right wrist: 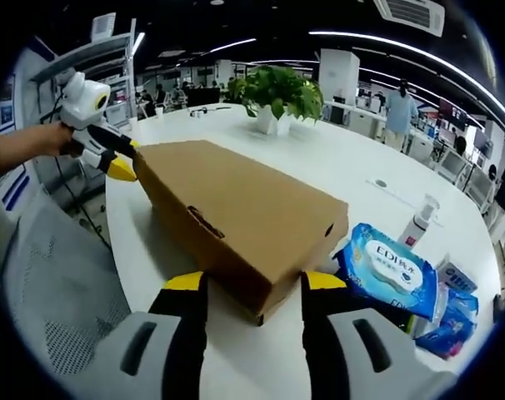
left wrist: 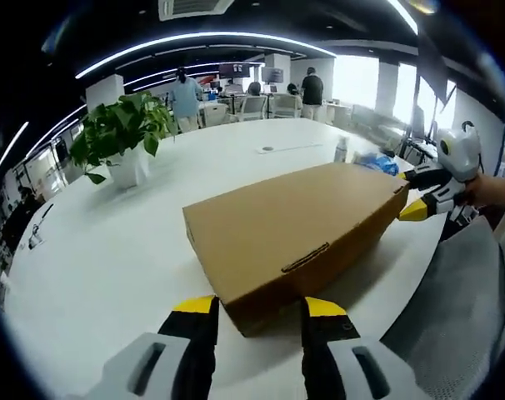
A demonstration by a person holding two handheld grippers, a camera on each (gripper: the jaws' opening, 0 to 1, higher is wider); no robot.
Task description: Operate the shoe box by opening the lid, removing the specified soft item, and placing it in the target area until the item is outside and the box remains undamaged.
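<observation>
White and broad, the bench (left wrist: 111, 250) curves through an open office, with a potted plant (left wrist: 119, 133) at its far side and people standing well beyond it. We hold the left tool (left wrist: 257, 312) at one end of the shoe box (left wrist: 294, 225) and the right tool (right wrist: 252, 287) at the other end, each with its jaws set wide, a corner of the box between the yellow tips, nothing gripped. In the left gripper view the right tool's tips sit just at the far corner of the box.

We judge the task barely begun: the lid lies flat and shut, so opening it, lifting out the soft item and setting it down all remain. The item is hidden inside.

The box is plain brown cardboard, long and low, with a slot in its side and no dents that we can see. Beside its right end lie blue wipes packs (right wrist: 390, 275) and a small spray bottle (right wrist: 419, 221).
</observation>
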